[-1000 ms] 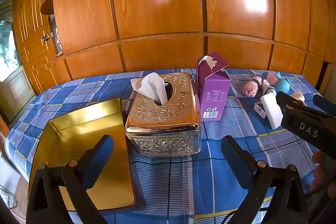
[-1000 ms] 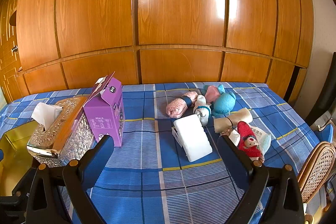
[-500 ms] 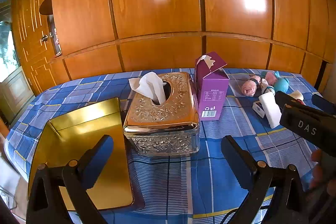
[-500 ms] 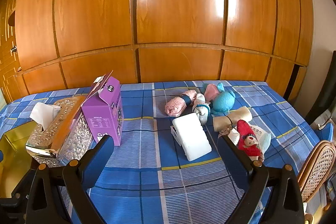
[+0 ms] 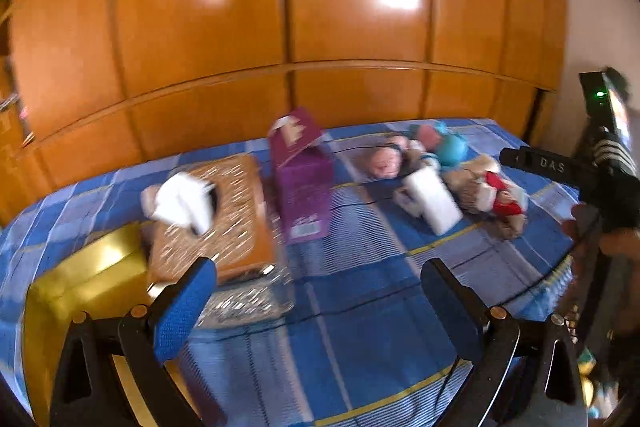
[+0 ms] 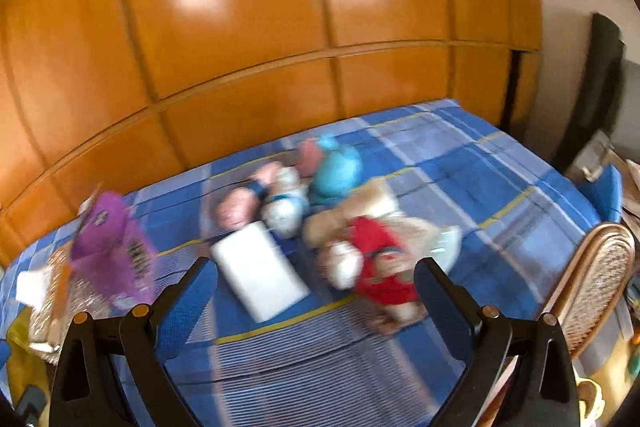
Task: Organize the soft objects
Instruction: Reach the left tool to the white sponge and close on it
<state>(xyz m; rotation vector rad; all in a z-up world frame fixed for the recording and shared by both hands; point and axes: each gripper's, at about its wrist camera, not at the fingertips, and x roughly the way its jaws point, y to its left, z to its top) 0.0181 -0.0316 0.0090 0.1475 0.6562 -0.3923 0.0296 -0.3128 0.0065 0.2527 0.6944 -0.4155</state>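
While blurred, looks light and squashy: red doll point(image 6: 380, 267); best pinched mid-body by wide, empty right gripper point(image 6: 316, 291).

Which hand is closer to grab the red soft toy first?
Probably the right. The right hand-held gripper is open and looks onto the red soft toy, which lies just ahead between its fingers. The left hand-held gripper, also open, sits nearer the tissue box.

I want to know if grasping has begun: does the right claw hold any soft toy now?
No. The right claw is open and empty, its fingers apart above the tablecloth, short of the red toy.
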